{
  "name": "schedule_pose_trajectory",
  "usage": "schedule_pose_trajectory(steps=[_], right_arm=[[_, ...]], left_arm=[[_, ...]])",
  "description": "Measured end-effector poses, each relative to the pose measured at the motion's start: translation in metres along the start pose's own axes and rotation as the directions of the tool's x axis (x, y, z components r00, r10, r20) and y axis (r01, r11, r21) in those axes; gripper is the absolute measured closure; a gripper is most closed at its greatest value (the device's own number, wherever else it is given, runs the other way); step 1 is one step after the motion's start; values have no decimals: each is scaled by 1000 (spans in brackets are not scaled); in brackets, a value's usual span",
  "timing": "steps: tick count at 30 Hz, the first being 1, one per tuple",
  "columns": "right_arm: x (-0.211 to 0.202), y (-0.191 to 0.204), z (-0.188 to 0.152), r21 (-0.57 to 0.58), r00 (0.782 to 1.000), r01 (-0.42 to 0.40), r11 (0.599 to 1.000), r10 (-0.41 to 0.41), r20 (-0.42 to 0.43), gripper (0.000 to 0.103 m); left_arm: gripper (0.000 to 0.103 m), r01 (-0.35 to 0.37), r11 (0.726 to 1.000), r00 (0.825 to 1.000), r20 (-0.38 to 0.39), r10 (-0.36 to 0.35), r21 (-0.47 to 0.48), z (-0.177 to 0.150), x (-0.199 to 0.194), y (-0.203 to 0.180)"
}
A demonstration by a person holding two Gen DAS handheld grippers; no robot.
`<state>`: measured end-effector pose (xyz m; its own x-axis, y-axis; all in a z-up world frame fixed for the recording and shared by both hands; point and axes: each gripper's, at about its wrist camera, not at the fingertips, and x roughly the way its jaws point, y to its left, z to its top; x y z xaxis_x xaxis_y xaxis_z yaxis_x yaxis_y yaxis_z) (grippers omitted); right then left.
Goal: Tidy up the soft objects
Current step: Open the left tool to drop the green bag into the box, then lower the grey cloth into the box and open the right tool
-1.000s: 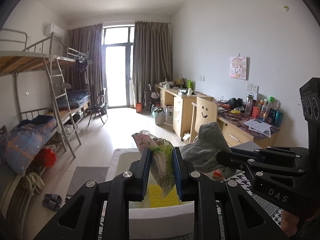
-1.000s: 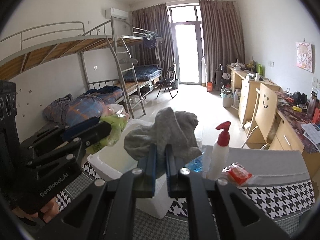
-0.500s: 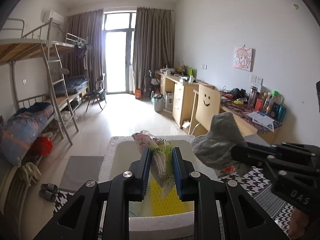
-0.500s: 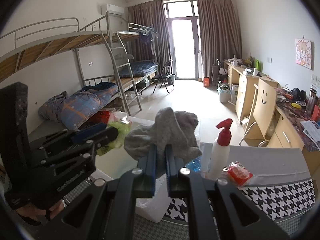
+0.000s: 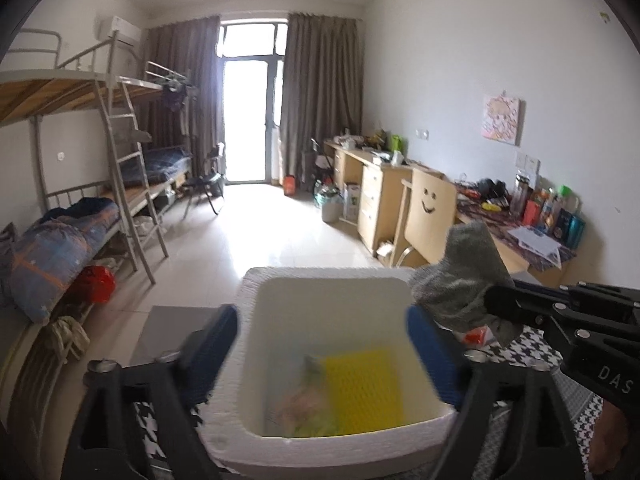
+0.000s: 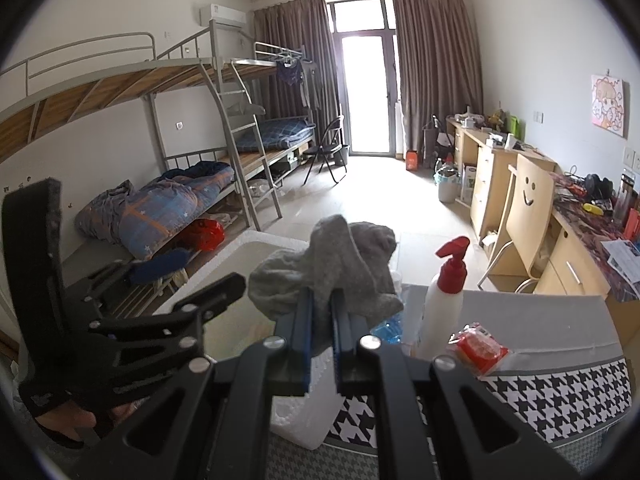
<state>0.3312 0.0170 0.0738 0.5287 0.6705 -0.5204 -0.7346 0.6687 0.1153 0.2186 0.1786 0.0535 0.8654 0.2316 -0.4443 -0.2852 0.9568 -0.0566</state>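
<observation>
Your left gripper (image 5: 322, 344) is opening, nothing between its jaws, over the plastic bag (image 5: 308, 408) low in the foam box (image 5: 320, 276), while your right gripper (image 6: 320, 316) clamps the grey cloth (image 6: 332, 264) at frame centre, which may snag the box rim if released early.

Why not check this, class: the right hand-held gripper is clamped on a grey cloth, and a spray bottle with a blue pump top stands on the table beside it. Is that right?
One detail is wrong: the spray bottle has a red pump top, not blue, as the right wrist view shows. The rest holds: the right hand-held gripper is clamped on the grey cloth, and the bottle stands on the table beside it.
</observation>
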Motion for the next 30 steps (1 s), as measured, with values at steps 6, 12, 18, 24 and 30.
schedule_pose_trajectory(steps=[6, 12, 18, 24, 30], right_arm=[[4, 4, -1, -9, 1000, -10, 1000, 10, -9, 92], [8, 13, 1, -26, 999, -32, 999, 31, -16, 92], [11, 19, 2, -42, 999, -48, 998, 47, -22, 92], [17, 21, 3, -55, 997, -66, 996, 64, -31, 92], [25, 26, 4, -64, 996, -84, 994, 81, -49, 92]], left_arm=[[1, -50, 999, 998, 29, 51, -21, 3, -9, 12], [1, -91, 995, 995, 38, 92, -28, 1, -14, 17], [1, -110, 993, 993, 42, 112, -43, 0, -20, 25], [1, -132, 990, 990, 46, 134, -51, -4, -28, 34], [1, -148, 987, 987, 47, 151, -58, -9, -36, 46]])
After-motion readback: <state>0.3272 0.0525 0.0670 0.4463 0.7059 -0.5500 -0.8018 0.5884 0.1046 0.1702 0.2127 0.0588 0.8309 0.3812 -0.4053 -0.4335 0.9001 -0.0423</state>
